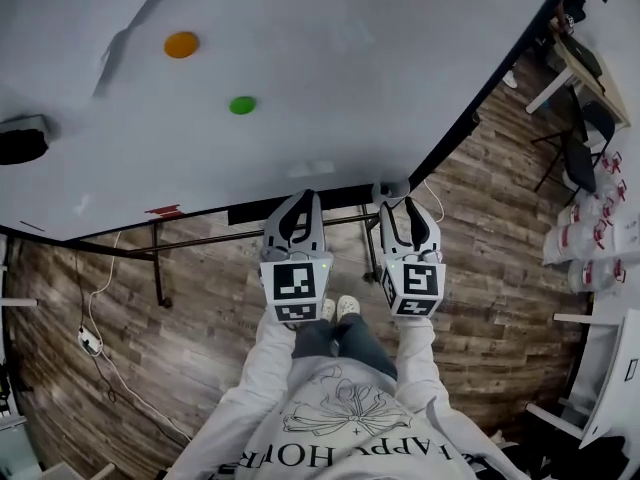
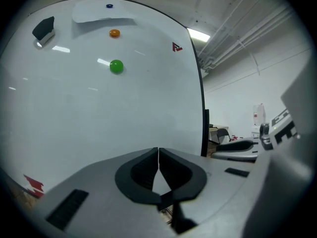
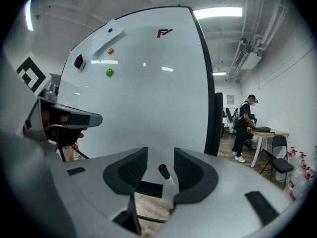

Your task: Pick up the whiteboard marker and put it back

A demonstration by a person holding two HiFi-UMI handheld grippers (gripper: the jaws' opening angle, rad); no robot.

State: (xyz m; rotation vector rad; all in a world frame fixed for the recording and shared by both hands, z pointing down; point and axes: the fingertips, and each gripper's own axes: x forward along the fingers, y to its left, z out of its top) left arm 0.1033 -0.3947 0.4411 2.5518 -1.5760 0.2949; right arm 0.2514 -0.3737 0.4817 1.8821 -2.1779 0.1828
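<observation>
A whiteboard marker (image 3: 164, 172) with a black cap and a white barrel lies between the jaws of my right gripper (image 3: 160, 153), and neither pad touches it. The gripper is open and held at the lower edge of the whiteboard (image 1: 330, 78), by the board's dark tray (image 1: 290, 211). In the head view the right gripper (image 1: 406, 206) points at the tray's right end. Just to its left is my left gripper (image 1: 307, 198), also aimed at the board. The left gripper (image 2: 158, 158) is shut, its pads together with nothing between them.
On the board are an orange magnet (image 1: 181, 44), a green magnet (image 1: 242, 105) and a black eraser (image 1: 22, 140). The board's metal stand (image 1: 158, 268) and a cable (image 1: 90, 340) are on the wood floor. A person (image 3: 245, 125) stands at a table beside chairs (image 3: 280, 160).
</observation>
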